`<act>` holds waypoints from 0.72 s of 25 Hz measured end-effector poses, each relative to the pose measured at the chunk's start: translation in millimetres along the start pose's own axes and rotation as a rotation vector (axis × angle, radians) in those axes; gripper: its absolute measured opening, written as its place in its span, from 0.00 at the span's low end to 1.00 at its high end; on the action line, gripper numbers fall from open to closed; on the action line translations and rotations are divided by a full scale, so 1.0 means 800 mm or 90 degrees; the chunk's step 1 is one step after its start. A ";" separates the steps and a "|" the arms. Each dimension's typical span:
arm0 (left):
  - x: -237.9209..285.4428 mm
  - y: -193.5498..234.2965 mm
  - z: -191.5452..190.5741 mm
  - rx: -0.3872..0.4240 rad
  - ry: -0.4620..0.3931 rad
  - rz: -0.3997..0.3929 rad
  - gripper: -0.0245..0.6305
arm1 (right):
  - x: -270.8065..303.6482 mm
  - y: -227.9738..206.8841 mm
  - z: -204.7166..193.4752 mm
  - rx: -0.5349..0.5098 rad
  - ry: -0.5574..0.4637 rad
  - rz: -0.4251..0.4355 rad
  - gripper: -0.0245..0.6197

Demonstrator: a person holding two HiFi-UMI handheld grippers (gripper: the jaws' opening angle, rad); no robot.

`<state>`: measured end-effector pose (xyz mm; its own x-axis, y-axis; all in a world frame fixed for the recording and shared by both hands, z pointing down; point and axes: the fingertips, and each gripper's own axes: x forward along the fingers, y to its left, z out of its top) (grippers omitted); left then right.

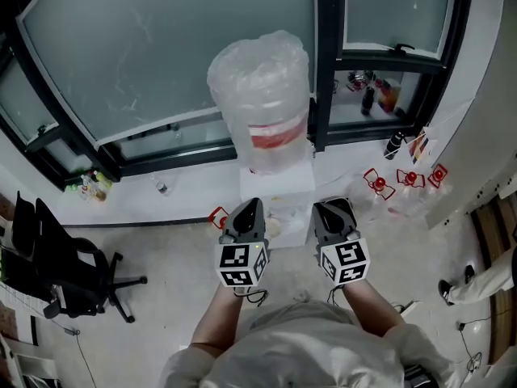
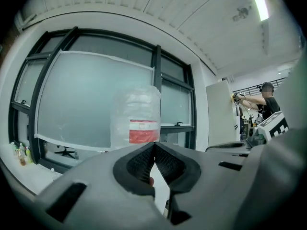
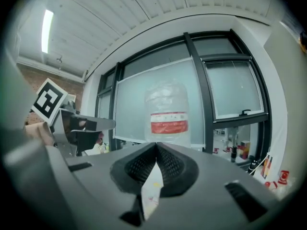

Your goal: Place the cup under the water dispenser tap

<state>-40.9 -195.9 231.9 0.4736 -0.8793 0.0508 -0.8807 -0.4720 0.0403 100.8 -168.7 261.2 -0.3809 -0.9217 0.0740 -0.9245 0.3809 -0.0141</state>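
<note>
Dispenser [image 1: 275,186] ahead; left gripper [image 1: 251,204], right gripper [image 1: 332,205] closed, side by side.

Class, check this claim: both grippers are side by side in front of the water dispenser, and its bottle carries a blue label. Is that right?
No. The label on the bottle is red, not blue, as the left gripper view shows. The rest holds: the left gripper and right gripper are side by side in front of the water dispenser.
</note>
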 end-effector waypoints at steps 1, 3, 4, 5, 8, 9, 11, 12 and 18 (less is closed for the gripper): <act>0.000 -0.001 0.007 0.002 -0.007 -0.002 0.07 | -0.001 -0.001 0.005 0.001 -0.005 0.001 0.08; -0.001 -0.003 0.018 0.003 -0.016 -0.006 0.07 | -0.002 -0.003 0.013 -0.003 -0.012 0.001 0.08; -0.001 -0.004 0.020 0.003 -0.018 -0.008 0.07 | -0.003 -0.003 0.015 -0.008 -0.014 0.000 0.08; 0.000 -0.006 0.022 0.004 -0.019 -0.009 0.07 | -0.004 -0.004 0.018 -0.014 -0.016 -0.001 0.08; 0.001 -0.012 0.025 0.008 -0.020 -0.014 0.07 | -0.005 -0.005 0.022 -0.015 -0.023 0.000 0.08; 0.001 -0.013 0.025 0.009 -0.020 -0.015 0.07 | -0.005 -0.005 0.023 -0.009 -0.025 0.001 0.08; 0.002 -0.013 0.025 0.009 -0.019 -0.014 0.07 | -0.003 -0.004 0.024 -0.003 -0.026 0.005 0.08; 0.003 -0.014 0.024 0.009 -0.018 -0.012 0.07 | -0.002 -0.004 0.025 -0.004 -0.025 0.006 0.08; 0.005 -0.014 0.016 0.002 -0.011 0.004 0.07 | 0.001 -0.002 0.024 0.007 -0.023 0.017 0.08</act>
<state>-29.1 -195.1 218.7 0.4682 -0.8830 0.0339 -0.8835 -0.4670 0.0373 101.9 -171.7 242.0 -0.4053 -0.9134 0.0380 -0.9141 0.4045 -0.0270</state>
